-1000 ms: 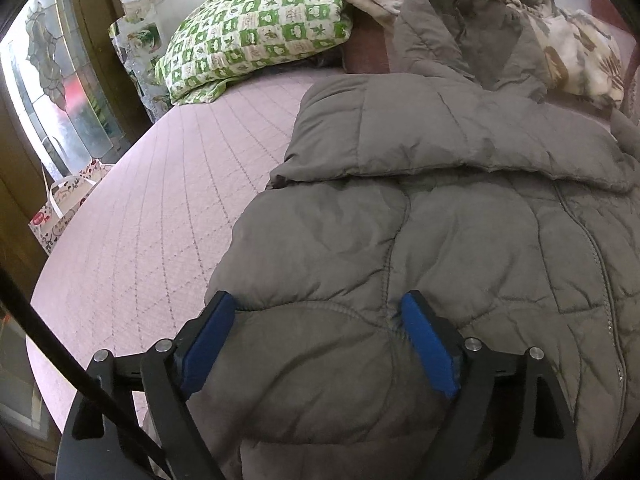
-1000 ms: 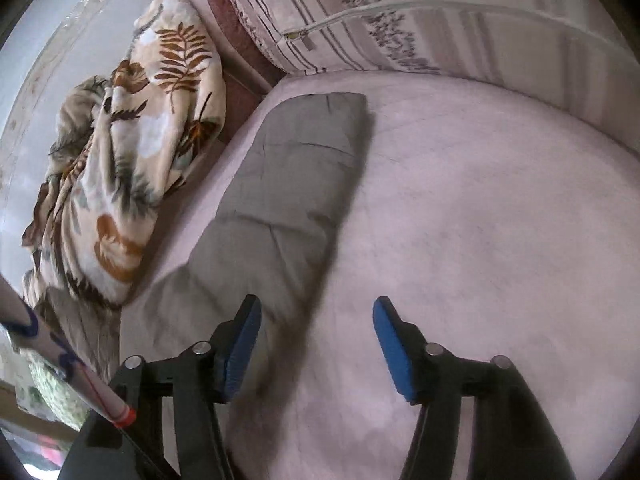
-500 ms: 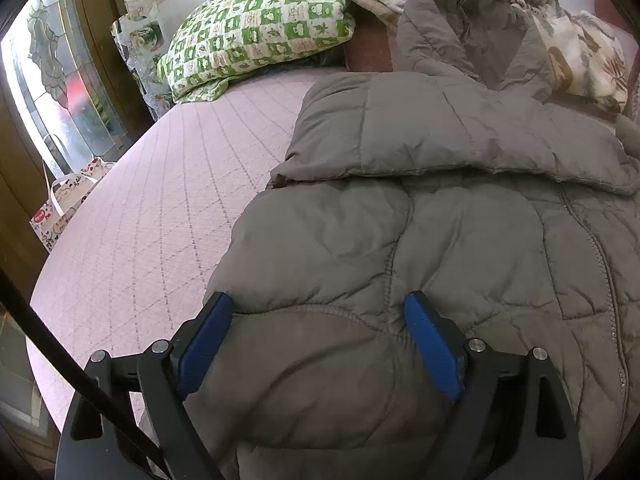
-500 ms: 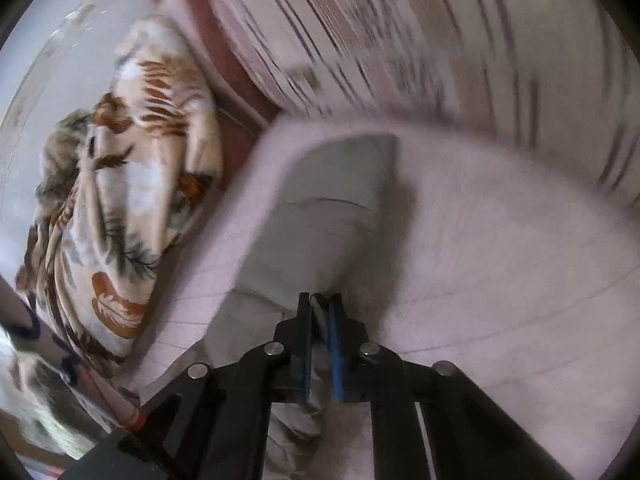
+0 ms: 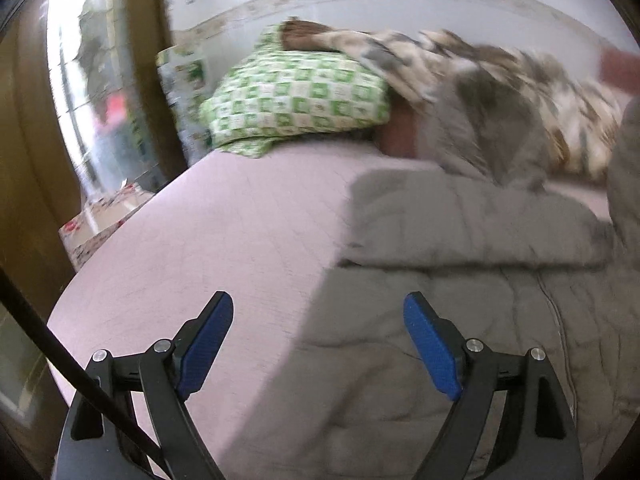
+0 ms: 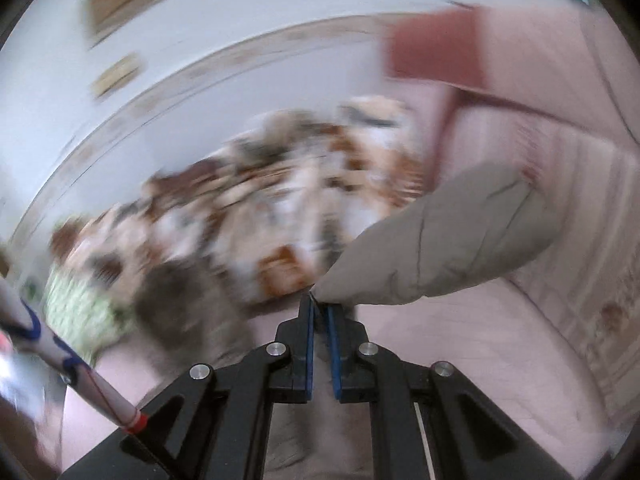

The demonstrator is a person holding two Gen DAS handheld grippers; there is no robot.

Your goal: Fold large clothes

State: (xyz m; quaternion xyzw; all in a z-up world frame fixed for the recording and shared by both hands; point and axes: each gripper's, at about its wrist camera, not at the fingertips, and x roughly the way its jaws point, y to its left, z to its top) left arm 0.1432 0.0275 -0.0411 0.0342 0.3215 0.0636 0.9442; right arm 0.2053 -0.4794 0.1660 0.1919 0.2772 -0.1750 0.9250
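Note:
A grey quilted jacket (image 5: 420,352) lies spread on the pink bed (image 5: 224,232), one sleeve folded across its chest. My left gripper (image 5: 320,344) hovers open above the jacket's left edge, nothing between its blue pads. In the right wrist view my right gripper (image 6: 320,312) is shut on the jacket's other grey sleeve (image 6: 448,248), which hangs lifted above the bed and sticks out to the right. That lifted sleeve (image 5: 626,184) also shows at the right edge of the left wrist view. Both views are blurred by motion.
A green checked pillow (image 5: 296,100) and a leaf-print blanket (image 6: 280,216) lie piled at the head of the bed. A wooden door frame (image 5: 24,184) and a patterned bag (image 5: 100,220) stand at the left. A striped pink cushion (image 6: 560,128) rises at the right.
My right gripper closed on the sleeve and lifted it high off the bed while rolling. My left gripper rose and drew back from the jacket, still open.

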